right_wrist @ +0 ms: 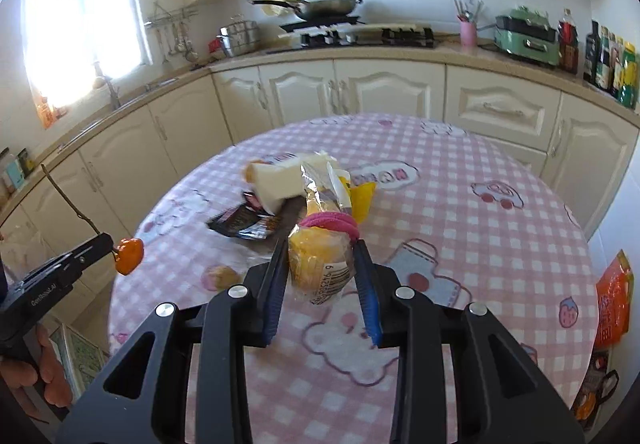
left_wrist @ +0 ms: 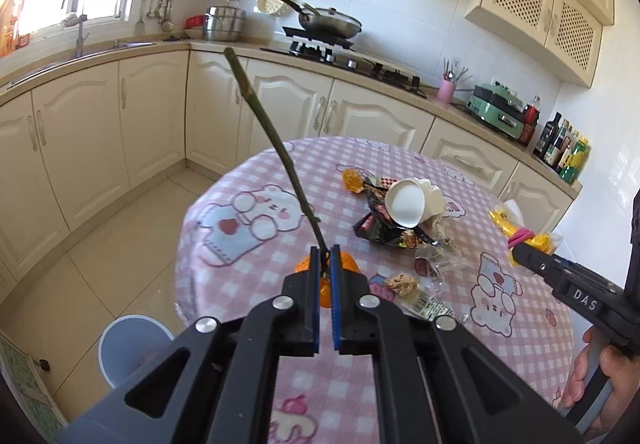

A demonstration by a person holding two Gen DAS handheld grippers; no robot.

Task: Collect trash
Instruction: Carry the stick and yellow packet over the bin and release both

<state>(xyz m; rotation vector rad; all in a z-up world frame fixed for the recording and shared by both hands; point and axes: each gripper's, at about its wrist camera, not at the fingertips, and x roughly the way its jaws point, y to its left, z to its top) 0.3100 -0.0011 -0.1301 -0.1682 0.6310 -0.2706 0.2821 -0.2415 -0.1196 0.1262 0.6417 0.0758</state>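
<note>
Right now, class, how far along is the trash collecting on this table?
Nothing looks binned yet. In hand: the left tongs pinch a twig bearing orange peel; the right tongs grip a yellow bag. Left: the paper cup, black wrappers, crumbs.

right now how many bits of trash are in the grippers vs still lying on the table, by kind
Held: 2 (twig with orange fruit in the left hand-held gripper; yellow packet in the right hand-held gripper)
Paper cup on the table: 1
Orange peel on the table: 1
Dark wrappers on the table: cannot tell, they overlap
Total counted: 4, besides the wrappers
</note>
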